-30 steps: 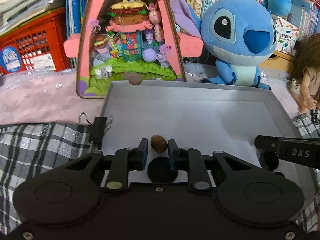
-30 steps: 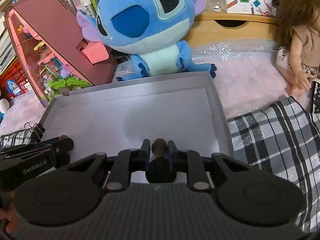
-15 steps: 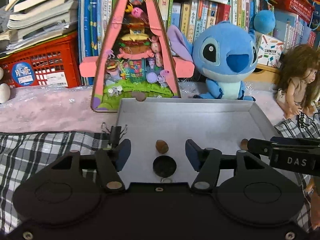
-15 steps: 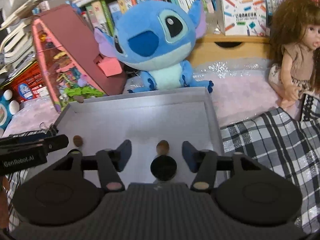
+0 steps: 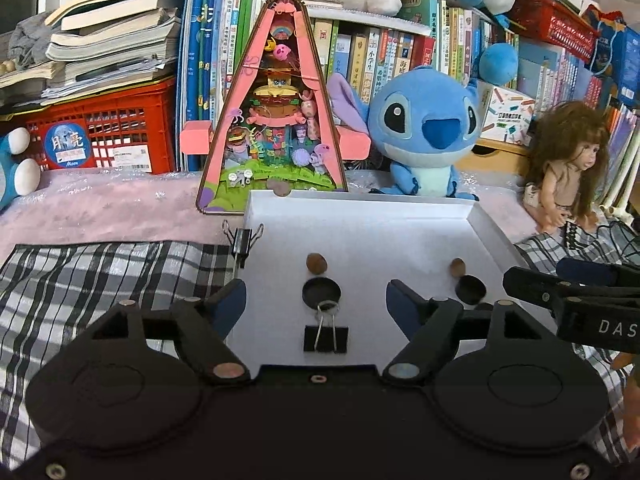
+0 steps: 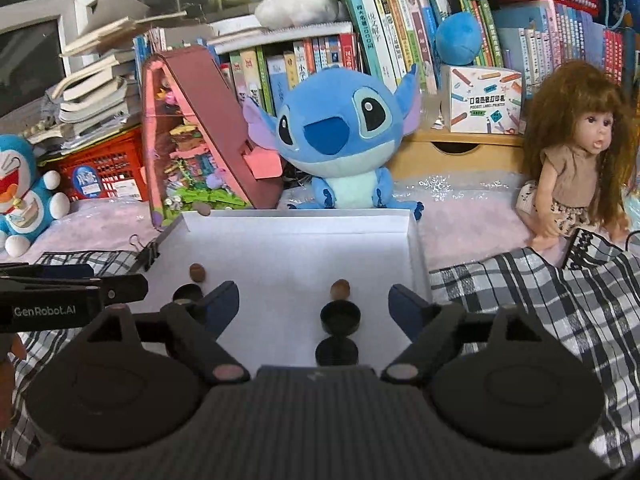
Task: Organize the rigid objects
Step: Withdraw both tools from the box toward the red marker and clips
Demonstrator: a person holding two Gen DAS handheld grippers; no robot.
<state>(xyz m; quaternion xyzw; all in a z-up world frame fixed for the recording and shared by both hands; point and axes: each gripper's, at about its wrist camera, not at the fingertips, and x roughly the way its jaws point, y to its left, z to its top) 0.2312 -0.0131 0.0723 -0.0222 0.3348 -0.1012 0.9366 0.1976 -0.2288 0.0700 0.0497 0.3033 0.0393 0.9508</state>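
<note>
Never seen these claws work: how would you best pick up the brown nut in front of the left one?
Pinch the nut across its middle, from above; it's small, rounded, and lies loose on the tray, with the black disc close before it.

Left wrist: low over the tray's (image 5: 372,216) near-left edge, facing the bookshelf.
Right wrist: low over its near-right edge, facing likewise.
Shared: tray, plush (image 5: 426,132) (image 6: 344,136), doll (image 6: 576,152).
</note>
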